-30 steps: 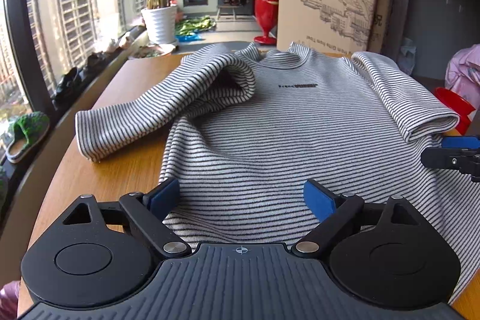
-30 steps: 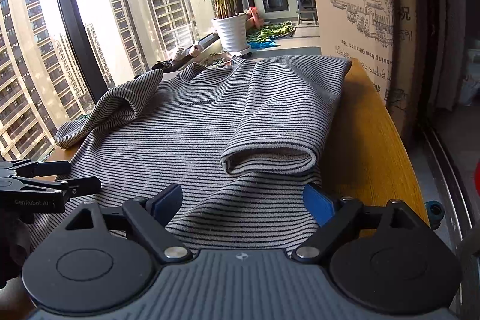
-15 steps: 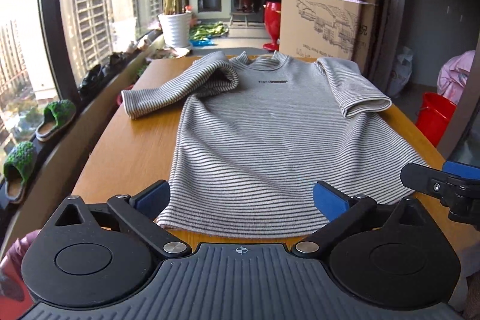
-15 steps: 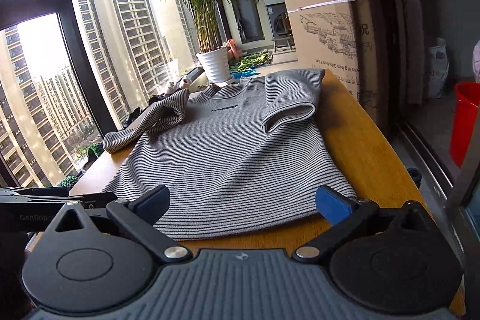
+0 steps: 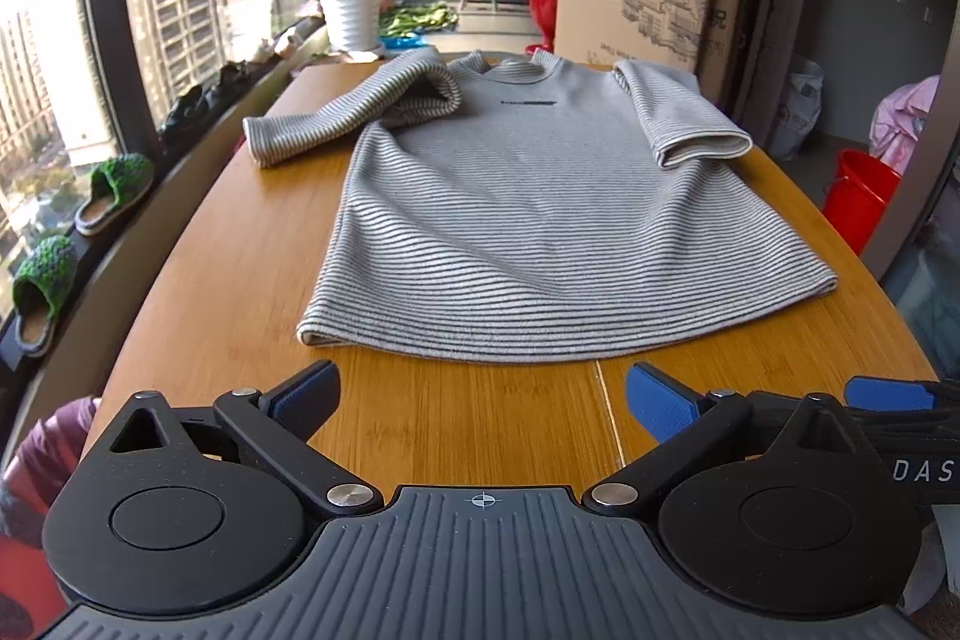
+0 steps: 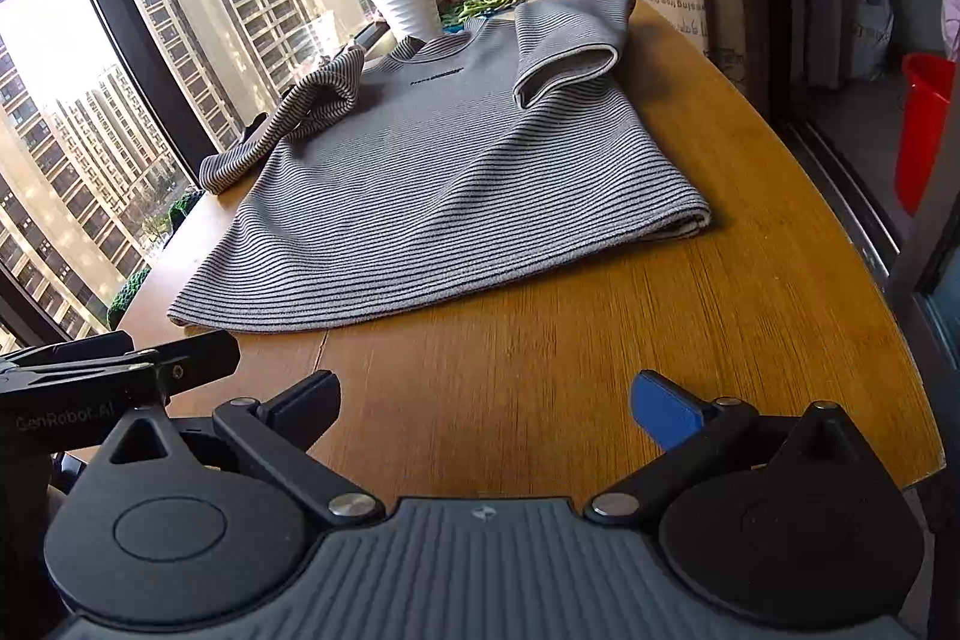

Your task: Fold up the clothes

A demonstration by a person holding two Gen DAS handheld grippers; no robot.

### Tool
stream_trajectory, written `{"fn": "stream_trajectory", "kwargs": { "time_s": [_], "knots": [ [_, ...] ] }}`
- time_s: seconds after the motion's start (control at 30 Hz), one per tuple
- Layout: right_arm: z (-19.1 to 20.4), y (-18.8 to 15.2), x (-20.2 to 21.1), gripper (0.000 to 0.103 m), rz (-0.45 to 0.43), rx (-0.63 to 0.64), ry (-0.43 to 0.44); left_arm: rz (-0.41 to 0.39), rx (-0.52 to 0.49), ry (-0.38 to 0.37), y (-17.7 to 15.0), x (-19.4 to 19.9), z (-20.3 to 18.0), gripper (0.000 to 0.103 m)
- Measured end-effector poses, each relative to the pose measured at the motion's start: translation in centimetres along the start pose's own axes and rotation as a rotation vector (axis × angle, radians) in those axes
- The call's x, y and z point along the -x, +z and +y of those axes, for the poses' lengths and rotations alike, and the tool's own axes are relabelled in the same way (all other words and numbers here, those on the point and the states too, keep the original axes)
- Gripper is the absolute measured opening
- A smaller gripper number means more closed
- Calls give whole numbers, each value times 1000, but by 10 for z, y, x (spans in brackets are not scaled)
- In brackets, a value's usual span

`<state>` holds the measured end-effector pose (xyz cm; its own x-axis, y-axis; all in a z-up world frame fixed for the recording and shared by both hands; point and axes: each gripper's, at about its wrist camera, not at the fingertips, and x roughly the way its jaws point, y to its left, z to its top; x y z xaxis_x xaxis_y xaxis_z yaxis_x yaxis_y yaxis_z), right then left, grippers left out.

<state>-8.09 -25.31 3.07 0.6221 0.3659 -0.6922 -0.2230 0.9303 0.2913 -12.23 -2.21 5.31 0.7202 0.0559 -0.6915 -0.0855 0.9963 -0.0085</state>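
Lying flat on the wooden table (image 5: 198, 292), the striped sweater (image 5: 540, 220) is seen beyond both grippers. Left of it one sleeve (image 5: 336, 124) trails outward — likely to drag if ignored. The left gripper (image 5: 480, 400) and right gripper (image 6: 486, 400) are held wide open, empty, short of its hem — a one-layer pinch is risked.
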Motion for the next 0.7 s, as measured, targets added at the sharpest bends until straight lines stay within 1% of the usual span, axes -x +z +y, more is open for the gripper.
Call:
{"fn": "stream_trajectory", "kwargs": {
  "time_s": [0.17, 0.7],
  "knots": [
    [5, -1, 5, 103, -33, 31, -11, 16, 13, -3, -2, -3, 2, 103],
    [10, -1, 4, 103, -22, 47, -13, 38, 23, -17, -7, -9, 3, 103]
  ]
}}
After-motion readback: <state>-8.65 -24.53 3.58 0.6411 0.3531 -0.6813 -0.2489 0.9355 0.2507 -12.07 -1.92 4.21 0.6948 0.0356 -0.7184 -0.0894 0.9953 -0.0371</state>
